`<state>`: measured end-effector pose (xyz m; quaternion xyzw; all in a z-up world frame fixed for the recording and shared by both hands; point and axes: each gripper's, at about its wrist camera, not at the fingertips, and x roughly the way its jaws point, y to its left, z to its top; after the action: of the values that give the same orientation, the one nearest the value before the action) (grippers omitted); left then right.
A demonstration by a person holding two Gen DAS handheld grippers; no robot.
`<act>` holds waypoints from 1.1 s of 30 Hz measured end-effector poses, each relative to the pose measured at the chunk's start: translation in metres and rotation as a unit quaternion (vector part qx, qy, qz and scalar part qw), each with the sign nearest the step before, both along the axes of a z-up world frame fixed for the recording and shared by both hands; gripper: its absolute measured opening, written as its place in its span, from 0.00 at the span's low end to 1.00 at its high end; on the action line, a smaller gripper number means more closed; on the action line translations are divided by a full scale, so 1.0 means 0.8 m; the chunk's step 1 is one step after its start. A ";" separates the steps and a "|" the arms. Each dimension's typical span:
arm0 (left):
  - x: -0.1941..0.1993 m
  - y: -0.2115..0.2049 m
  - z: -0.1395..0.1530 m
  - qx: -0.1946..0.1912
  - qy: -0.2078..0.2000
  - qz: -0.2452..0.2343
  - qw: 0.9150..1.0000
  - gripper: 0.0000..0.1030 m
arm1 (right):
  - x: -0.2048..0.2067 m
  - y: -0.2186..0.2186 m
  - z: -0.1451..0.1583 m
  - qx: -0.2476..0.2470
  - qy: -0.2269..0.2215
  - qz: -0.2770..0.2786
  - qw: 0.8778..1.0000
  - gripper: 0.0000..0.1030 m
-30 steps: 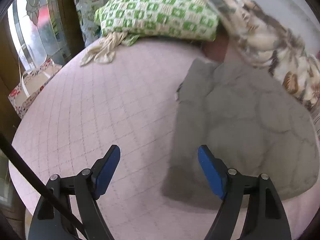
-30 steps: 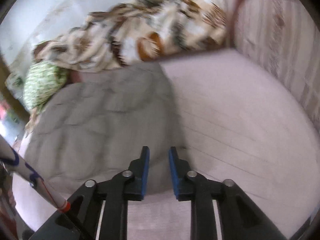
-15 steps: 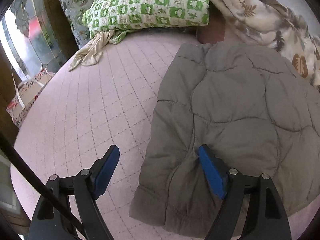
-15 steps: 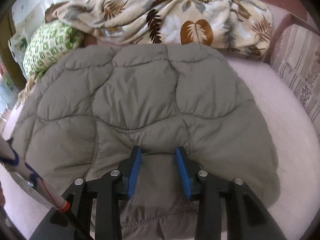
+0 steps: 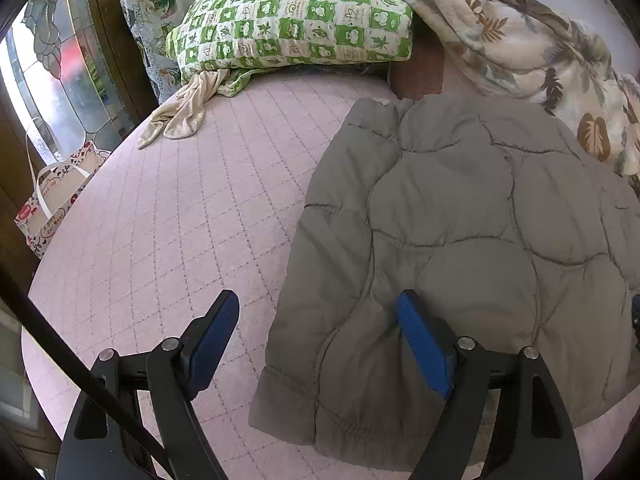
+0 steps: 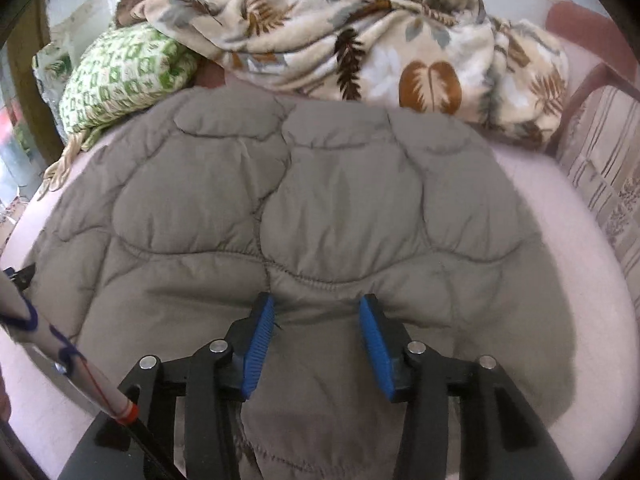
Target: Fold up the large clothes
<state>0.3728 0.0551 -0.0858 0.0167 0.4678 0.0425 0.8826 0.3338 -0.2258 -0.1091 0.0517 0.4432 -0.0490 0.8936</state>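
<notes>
A grey quilted puffer garment [image 5: 460, 216] lies spread flat on the pink quilted bed [image 5: 180, 208]. My left gripper [image 5: 320, 320] hangs wide open over the garment's left edge, one blue pad over bare bed, the other over the fabric. The same grey garment [image 6: 304, 200] fills the right wrist view. There my right gripper [image 6: 316, 320] hovers over its near middle, jaws opening, with fabric under the gap and no pad pressing on it.
A green-and-white checked pillow [image 5: 296, 20] and a leaf-print blanket [image 6: 360, 40] lie at the bed's far side. A beige cloth [image 5: 184, 112] lies by the pillow. A printed bag [image 5: 48, 208] stands beside the bed on the left. A striped cushion [image 6: 604, 184] stands at the right.
Both grippers have moved in over the grey garment, which now lies closer and larger. The right gripper's jaws have spread apart from nearly shut. The left jaws stayed wide.
</notes>
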 end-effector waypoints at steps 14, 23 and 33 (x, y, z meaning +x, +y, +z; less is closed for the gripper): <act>-0.131 -0.032 0.079 0.010 -0.071 -0.043 0.997 0.78 | -0.139 -0.046 0.035 0.032 -0.025 -0.045 0.998 0.52; -0.244 -0.059 0.105 -0.005 -0.102 -0.064 0.993 0.78 | -0.258 -0.050 0.005 0.059 -0.003 -0.080 0.995 0.54; -0.367 -0.068 0.156 0.050 -0.227 -0.055 0.971 0.89 | -0.340 -0.019 -0.001 0.106 -0.004 -0.090 0.990 0.55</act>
<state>0.0794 0.0009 0.0389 0.0764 0.2512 0.0195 0.9647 0.0615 -0.2414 -0.1098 0.1858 0.4362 -0.0818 0.8766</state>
